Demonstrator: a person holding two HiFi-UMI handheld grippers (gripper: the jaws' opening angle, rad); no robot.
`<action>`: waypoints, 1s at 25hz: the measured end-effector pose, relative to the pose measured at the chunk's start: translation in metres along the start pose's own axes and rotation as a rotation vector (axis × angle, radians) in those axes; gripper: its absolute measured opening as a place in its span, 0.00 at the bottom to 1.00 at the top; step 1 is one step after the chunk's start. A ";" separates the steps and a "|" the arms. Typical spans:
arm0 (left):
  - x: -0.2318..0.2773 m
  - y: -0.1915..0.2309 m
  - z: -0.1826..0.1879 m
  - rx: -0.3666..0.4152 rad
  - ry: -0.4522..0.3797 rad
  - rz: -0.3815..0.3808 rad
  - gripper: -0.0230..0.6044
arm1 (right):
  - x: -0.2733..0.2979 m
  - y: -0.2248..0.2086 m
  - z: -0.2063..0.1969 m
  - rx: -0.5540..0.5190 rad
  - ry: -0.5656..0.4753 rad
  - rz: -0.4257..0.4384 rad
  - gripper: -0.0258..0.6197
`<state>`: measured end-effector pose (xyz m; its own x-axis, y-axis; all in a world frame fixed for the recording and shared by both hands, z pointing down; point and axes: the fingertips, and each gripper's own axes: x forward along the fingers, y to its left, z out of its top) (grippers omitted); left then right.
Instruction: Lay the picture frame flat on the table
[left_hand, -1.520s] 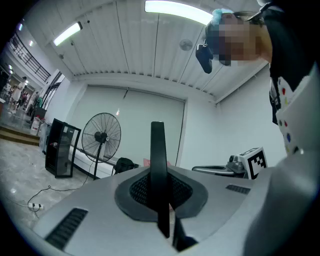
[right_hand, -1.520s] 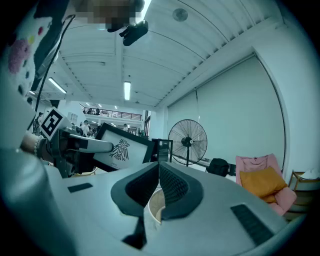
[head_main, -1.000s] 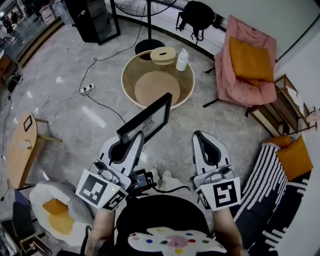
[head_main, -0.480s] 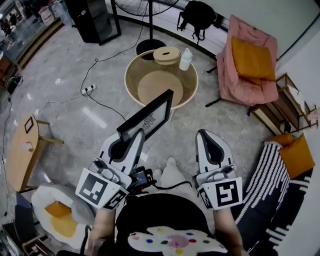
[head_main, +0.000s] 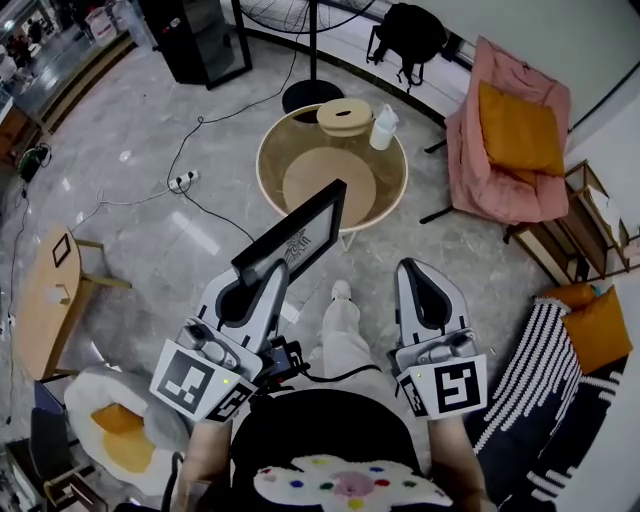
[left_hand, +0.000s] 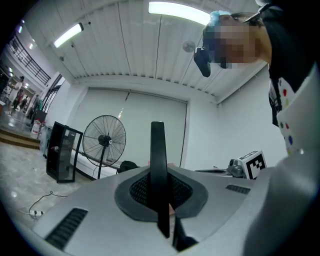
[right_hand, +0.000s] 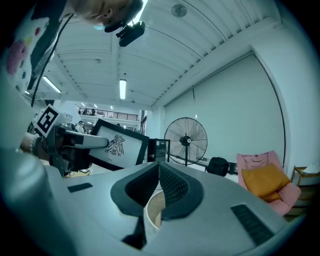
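In the head view my left gripper (head_main: 258, 283) is shut on the lower corner of a black picture frame (head_main: 296, 240) with a bird print, holding it upright and tilted above the floor. The left gripper view shows the frame (left_hand: 158, 160) edge-on as a black bar clamped between the jaws of the left gripper (left_hand: 160, 200). My right gripper (head_main: 421, 270) is shut with nothing in it, level beside the left one. From the right gripper (right_hand: 159, 174) the frame (right_hand: 119, 145) appears at the left. A round table (head_main: 268, 172) stands just ahead of the frame.
A round wooden lid (head_main: 345, 115) and a white bottle (head_main: 383, 127) sit at the table's far edge. Behind it stands a fan's base (head_main: 310, 95). A pink armchair (head_main: 510, 140) is at right, a wooden side table (head_main: 45, 300) at left, and a cable (head_main: 185, 180) runs across the floor.
Both grippers and the frame have come closer to the round table as the person steps forward. Both grips look the same.
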<state>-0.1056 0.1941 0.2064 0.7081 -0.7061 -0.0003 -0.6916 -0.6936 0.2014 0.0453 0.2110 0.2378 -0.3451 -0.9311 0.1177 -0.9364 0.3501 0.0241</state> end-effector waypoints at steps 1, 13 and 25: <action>0.007 0.004 0.001 0.001 -0.003 0.003 0.08 | 0.007 -0.005 0.001 0.010 -0.006 0.004 0.09; 0.102 0.049 0.013 0.003 -0.029 0.032 0.08 | 0.098 -0.072 0.007 -0.018 0.007 0.065 0.09; 0.174 0.093 0.025 0.011 -0.032 0.093 0.08 | 0.178 -0.122 0.016 -0.016 0.010 0.141 0.09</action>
<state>-0.0506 0.0033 0.2006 0.6358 -0.7717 -0.0135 -0.7559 -0.6261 0.1913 0.0974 0.0009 0.2401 -0.4725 -0.8715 0.1311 -0.8775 0.4791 0.0220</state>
